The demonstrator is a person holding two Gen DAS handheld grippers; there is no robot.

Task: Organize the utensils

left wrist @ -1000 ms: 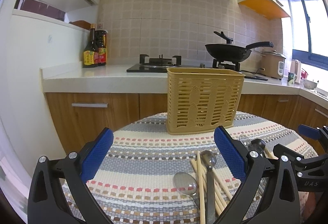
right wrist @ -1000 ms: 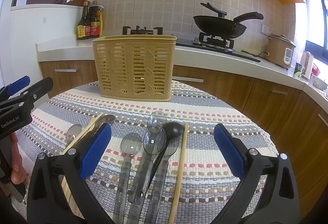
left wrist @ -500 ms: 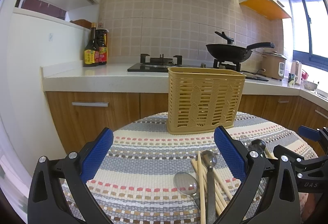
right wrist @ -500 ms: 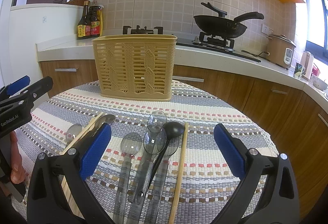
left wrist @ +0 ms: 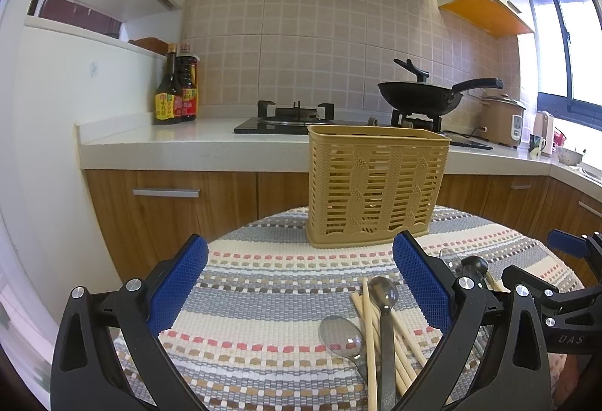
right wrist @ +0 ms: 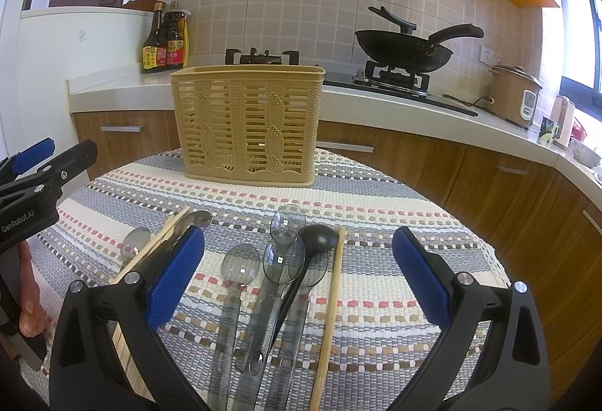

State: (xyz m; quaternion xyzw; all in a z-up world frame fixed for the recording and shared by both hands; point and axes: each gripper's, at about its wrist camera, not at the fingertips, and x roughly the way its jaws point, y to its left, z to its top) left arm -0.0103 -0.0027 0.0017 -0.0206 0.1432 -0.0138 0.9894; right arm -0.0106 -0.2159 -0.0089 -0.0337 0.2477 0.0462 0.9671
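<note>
Grippers both spread wide, holding nothing: left gripper point(left wrist: 301, 283) above the table's near edge, right gripper point(right wrist: 299, 277) over clear spoons point(right wrist: 278, 260), black ladle point(right wrist: 318, 236) and single chopstick point(right wrist: 333, 294). Yellow basket point(right wrist: 246, 131) upright at striped tablecloth's point(right wrist: 395, 223) far edge. Chopsticks point(left wrist: 370, 328) and metal spoons point(left wrist: 383, 294) lying toward near edge.

"GenRobot.AI" on left gripper point(right wrist: 37, 181), "DAS" on right gripper point(left wrist: 564, 320)

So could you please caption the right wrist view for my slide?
Open right gripper poised over spoons before the yellow basket.
</note>
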